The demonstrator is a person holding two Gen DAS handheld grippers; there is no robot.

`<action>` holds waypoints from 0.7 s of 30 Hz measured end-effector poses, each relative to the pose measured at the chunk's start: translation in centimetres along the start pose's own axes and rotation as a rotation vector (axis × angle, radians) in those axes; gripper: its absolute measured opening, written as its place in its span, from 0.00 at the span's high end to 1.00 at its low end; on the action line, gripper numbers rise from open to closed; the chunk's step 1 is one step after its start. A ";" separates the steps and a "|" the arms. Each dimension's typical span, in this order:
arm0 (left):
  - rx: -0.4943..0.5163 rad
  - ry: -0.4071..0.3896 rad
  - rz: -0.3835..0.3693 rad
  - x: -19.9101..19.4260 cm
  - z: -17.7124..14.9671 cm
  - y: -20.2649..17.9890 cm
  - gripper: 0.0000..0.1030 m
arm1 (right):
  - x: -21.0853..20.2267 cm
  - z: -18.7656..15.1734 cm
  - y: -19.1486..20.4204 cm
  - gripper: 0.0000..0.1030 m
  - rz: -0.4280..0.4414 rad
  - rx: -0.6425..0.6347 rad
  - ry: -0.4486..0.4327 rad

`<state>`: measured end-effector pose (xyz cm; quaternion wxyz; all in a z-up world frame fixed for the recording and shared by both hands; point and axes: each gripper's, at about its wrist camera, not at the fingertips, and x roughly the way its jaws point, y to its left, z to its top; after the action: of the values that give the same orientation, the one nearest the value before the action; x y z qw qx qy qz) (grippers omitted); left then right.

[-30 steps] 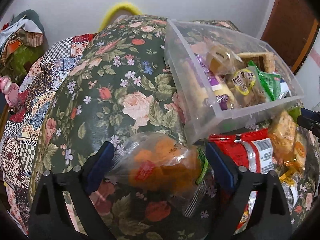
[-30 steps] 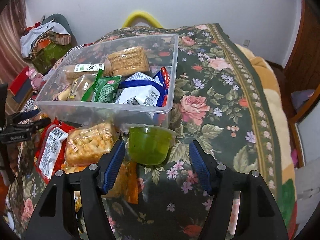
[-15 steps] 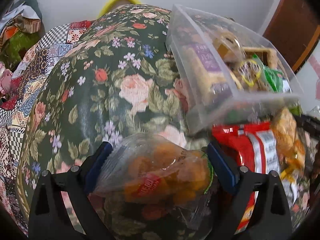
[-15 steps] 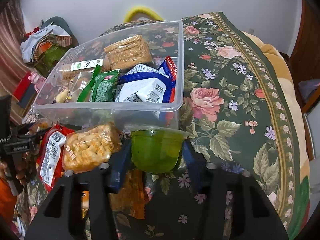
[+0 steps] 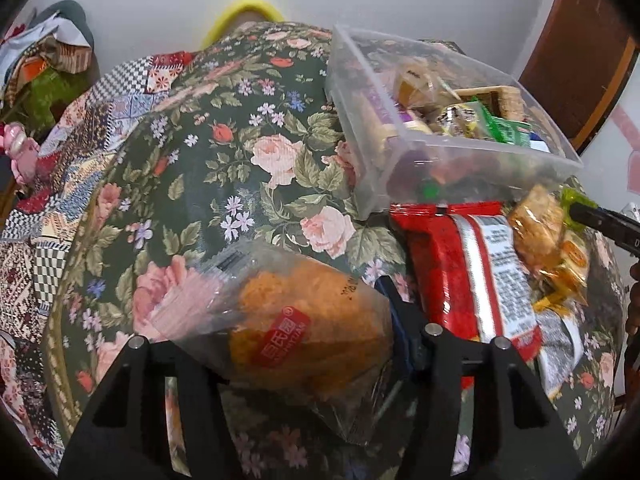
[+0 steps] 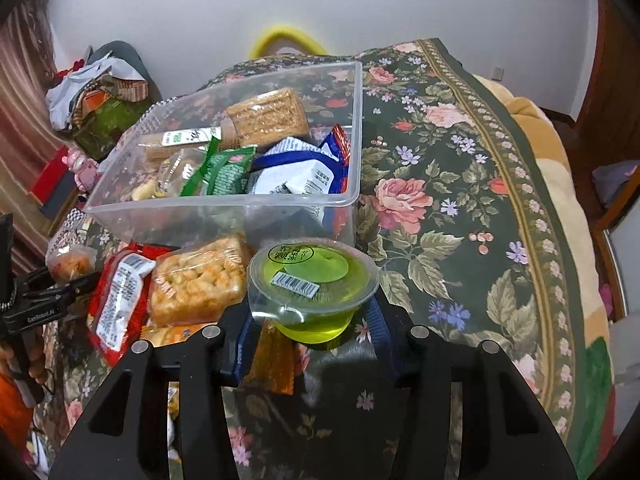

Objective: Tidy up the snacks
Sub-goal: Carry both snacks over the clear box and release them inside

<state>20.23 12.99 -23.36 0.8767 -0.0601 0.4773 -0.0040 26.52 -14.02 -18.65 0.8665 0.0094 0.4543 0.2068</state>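
A clear plastic bin [image 6: 224, 204] [image 5: 404, 148] with several wrapped snacks stands on the floral cloth. My left gripper [image 5: 288, 320] is shut on a clear bag of orange snack [image 5: 304, 328] and holds it above the cloth, left of the bin. My right gripper [image 6: 312, 320] is shut on a green jelly cup [image 6: 312, 280] and holds it lifted just in front of the bin's near wall. Loose snacks lie before the bin: a red packet [image 6: 118, 300] [image 5: 468, 276] and a pack of puffed squares [image 6: 196, 280] [image 5: 536, 228].
The floral cloth [image 6: 460, 208] covers a rounded surface that drops off to the right. Clothes and bags [image 6: 100, 100] are piled at the far left by the wall. A wooden door [image 5: 576, 52] stands at the right. The left gripper shows in the right wrist view [image 6: 44, 300].
Both grippers have closed on their items and lifted them: the left on the orange snack bag, the right on the green jelly cup, which now shows its lid from above.
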 end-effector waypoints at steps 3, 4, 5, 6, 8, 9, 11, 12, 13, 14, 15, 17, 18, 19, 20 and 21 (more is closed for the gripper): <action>0.016 -0.030 0.010 -1.6 -0.1 -0.6 0.45 | -1.0 0.2 0.1 0.56 -0.005 -0.004 -0.022; 0.022 -0.043 0.013 -2.3 0.0 -0.8 0.45 | -1.4 0.2 0.2 0.56 -0.008 -0.007 -0.031; 0.028 -0.058 0.014 -3.1 0.0 -1.1 0.45 | -1.7 0.3 0.3 0.56 -0.010 -0.009 -0.038; 0.032 -0.071 0.014 -3.8 0.1 -1.3 0.45 | -2.1 0.4 0.4 0.56 -0.012 -0.010 -0.044; 0.033 -0.096 0.009 -5.0 0.6 -1.6 0.45 | -2.7 0.7 0.4 0.56 -0.014 -0.014 -0.061; 0.031 -0.106 0.006 -5.5 1.0 -1.8 0.45 | -3.1 0.8 0.5 0.56 -0.014 -0.014 -0.070; 0.034 -0.131 -0.001 -6.5 1.7 -2.2 0.45 | -3.7 1.0 0.7 0.56 -0.012 -0.016 -0.088; 0.038 -0.143 -0.003 -6.8 2.0 -2.3 0.45 | -4.0 1.2 0.8 0.56 -0.012 -0.018 -0.097; 0.042 -0.155 -0.004 -7.2 2.4 -2.6 0.45 | -4.3 1.4 0.9 0.56 -0.013 -0.021 -0.108; 0.045 -0.168 -0.008 -7.6 2.8 -2.8 0.45 | -4.5 1.6 1.0 0.56 -0.015 -0.024 -0.117; 0.047 -0.179 -0.013 -7.8 3.2 -3.1 0.45 | -4.7 1.8 1.2 0.56 -0.016 -0.027 -0.126; 0.049 -0.203 -0.022 -8.2 4.1 -3.7 0.45 | -5.0 2.5 1.4 0.56 -0.013 -0.031 -0.145; 0.048 -0.213 -0.028 -8.3 4.5 -3.9 0.45 | -5.1 2.7 1.5 0.56 -0.012 -0.032 -0.152; 0.046 -0.222 -0.037 -8.4 5.0 -4.1 0.45 | -5.2 3.0 1.6 0.56 -0.010 -0.034 -0.160; 0.044 -0.230 -0.048 -8.4 5.5 -4.4 0.45 | -5.2 3.2 1.8 0.56 -0.008 -0.037 -0.166; 0.041 -0.234 -0.054 -8.2 5.9 -4.6 0.45 | -5.3 3.4 1.9 0.56 -0.007 -0.039 -0.174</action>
<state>20.89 9.51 -12.81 0.9271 -0.0552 0.3695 -0.0304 25.94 -13.66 -12.12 0.9034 0.0086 0.3731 0.2109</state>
